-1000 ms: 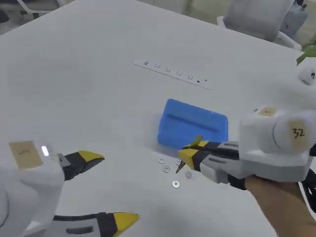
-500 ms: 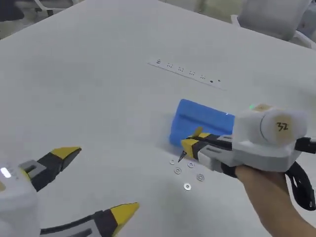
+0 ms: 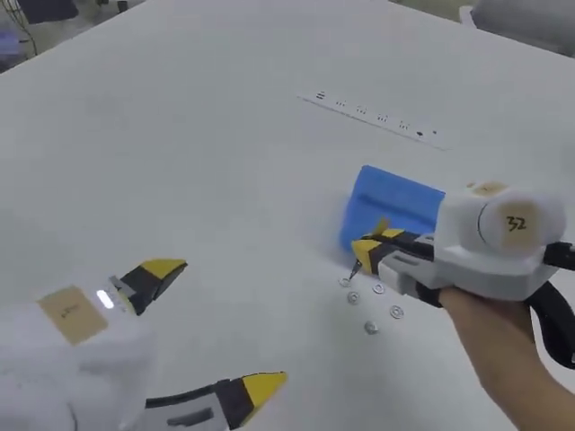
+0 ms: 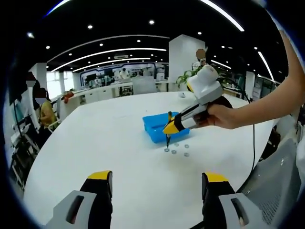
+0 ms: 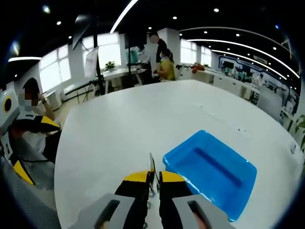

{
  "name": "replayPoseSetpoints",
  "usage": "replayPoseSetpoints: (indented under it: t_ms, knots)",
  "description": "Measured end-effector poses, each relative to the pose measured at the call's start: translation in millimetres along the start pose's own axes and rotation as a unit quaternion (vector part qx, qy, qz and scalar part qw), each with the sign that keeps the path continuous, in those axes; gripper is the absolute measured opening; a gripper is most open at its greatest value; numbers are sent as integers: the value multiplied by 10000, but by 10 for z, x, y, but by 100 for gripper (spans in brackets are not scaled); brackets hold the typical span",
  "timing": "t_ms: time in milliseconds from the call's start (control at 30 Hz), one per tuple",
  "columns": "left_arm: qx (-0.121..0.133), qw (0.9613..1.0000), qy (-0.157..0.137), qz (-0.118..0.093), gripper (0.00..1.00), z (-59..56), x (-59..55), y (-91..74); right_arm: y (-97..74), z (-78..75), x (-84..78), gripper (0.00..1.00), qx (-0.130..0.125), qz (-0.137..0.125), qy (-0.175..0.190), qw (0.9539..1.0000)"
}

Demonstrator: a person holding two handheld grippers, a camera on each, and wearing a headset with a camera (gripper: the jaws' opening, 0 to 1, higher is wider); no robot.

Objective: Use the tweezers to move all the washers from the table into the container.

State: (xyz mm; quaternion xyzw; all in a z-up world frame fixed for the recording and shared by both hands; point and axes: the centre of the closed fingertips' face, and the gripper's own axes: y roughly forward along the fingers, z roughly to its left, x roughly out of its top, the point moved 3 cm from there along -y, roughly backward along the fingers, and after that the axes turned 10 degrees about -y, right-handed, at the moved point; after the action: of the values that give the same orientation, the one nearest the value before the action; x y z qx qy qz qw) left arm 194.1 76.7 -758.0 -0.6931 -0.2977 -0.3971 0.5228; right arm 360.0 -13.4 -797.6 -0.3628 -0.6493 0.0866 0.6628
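White table [image 3: 180, 135]: jaws of right gripper [image 3: 367, 247], marked "32", clamp tweezers [image 5: 151, 164]; left gripper [image 3: 220, 328] gapes.

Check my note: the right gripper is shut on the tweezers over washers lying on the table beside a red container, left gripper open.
One error: the container is blue, not red, as the head view shows. The rest holds: the right gripper is shut on the tweezers over the washers on the table, and the left gripper is open.
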Motion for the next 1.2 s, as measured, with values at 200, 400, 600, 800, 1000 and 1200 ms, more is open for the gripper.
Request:
replayPoseSetpoints:
  t_ms: [200,400,600,800,1000,1200]
  knots:
    - [65,9998,122,146,77,14,-46,9,5,25,1,3,39,-34,143,9999]
    - [89,9996,157,205,77,22,-64,11,15,19,-16,4,19,-58,202,9998]
    - [136,9994,212,255,77,41,-87,17,16,19,-24,3,-56,-71,86,9999]
    - [150,9993,232,245,76,51,-88,10,11,7,-34,1,-33,-4,59,10000]
    - [196,9993,267,182,76,74,-78,-1,-2,-12,-43,1,-31,117,42,9999]
    - [221,9993,253,133,80,92,-71,-4,-137,13,65,1,-37,43,42,10000]
